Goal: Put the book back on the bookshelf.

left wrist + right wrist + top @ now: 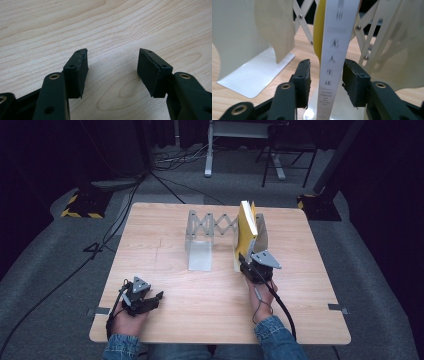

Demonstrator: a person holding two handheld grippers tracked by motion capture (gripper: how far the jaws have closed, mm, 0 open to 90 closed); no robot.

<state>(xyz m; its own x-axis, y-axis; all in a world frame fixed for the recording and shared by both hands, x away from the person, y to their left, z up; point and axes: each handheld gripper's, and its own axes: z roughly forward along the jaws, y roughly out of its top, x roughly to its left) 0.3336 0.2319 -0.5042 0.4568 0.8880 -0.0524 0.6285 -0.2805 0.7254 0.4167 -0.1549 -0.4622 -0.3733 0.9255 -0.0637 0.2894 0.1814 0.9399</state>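
A yellow book with a white spine (246, 226) stands upright in the right-hand bay of a grey expanding metal book rack (200, 251) at the middle of the wooden table (175, 325). In the right gripper view the white spine (334, 62) rises between the two jaws of my right gripper (327, 72), with a narrow gap on each side, so the pads do not press on it. From above, my right gripper (243, 261) sits at the foot of the book. My left gripper (156, 300) rests low at the table's front left, open and empty (112, 65) over bare wood.
The rack's pale upright plates (249, 37) stand close on both sides of the book. Its left bay (200, 257) holds nothing. Cables (100, 245) run across the grey floor at the left, and black-and-yellow stand feet (80, 205) sit beyond the table's far corners.
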